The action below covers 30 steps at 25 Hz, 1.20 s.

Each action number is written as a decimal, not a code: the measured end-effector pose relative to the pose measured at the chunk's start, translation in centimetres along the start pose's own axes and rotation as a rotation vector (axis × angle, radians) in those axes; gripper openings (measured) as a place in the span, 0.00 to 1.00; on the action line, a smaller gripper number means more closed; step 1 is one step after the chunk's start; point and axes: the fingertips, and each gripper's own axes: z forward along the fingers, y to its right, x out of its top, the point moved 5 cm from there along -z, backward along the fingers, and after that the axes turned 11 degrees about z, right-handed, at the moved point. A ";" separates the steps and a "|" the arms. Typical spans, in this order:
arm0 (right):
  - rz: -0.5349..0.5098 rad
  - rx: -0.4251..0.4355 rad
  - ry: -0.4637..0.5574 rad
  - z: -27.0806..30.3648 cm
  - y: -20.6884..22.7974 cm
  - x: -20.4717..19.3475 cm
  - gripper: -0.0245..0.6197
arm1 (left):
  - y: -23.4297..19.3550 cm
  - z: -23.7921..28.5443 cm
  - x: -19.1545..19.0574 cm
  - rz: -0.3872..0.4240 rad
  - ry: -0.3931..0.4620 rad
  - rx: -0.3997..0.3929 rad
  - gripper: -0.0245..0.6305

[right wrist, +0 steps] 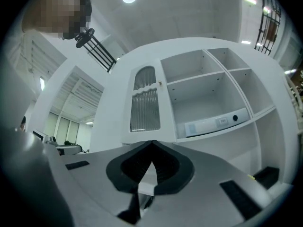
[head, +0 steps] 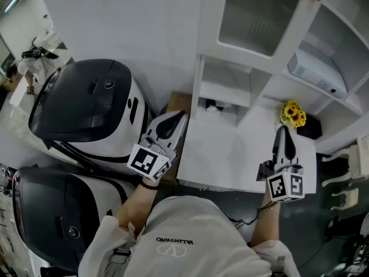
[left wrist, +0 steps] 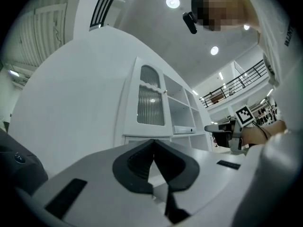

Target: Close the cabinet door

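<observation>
I am holding the left gripper (head: 176,119) just off the left edge of the white worktop (head: 225,154), near its front corner. Its jaws are pressing together with nothing between them, as the left gripper view (left wrist: 153,143) is showing. I am holding the right gripper (head: 283,134) over the worktop's right side, near the front edge. Its jaws are also meeting at the tips and are empty (right wrist: 151,143). Both grippers are pointing toward the cabinet and are touching nothing.

Just beyond the right gripper, a bunch of yellow flowers (head: 293,114) is standing toward the worktop's back right corner.

The cabinet door (head: 256,13), a white frame with ribbed glass, is sitting above the worktop's back edge, well apart from both grippers. In both gripper views it (left wrist: 150,100) (right wrist: 144,100) is appearing flush with the cabinet front, directly above the jaw tips. To its right, open shelves are showing, one carrying a white device (right wrist: 215,122).
</observation>
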 end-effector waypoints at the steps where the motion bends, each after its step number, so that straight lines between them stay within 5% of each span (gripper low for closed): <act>1: -0.004 -0.004 -0.007 0.0 -0.1 -0.2 0.05 | -0.2 -0.4 -0.1 -0.002 -0.005 0.004 0.04; 30: 0.011 -0.011 -0.049 0.0 -2.2 -2.0 0.05 | -1.4 -2.8 -1.1 -0.061 -0.033 0.018 0.04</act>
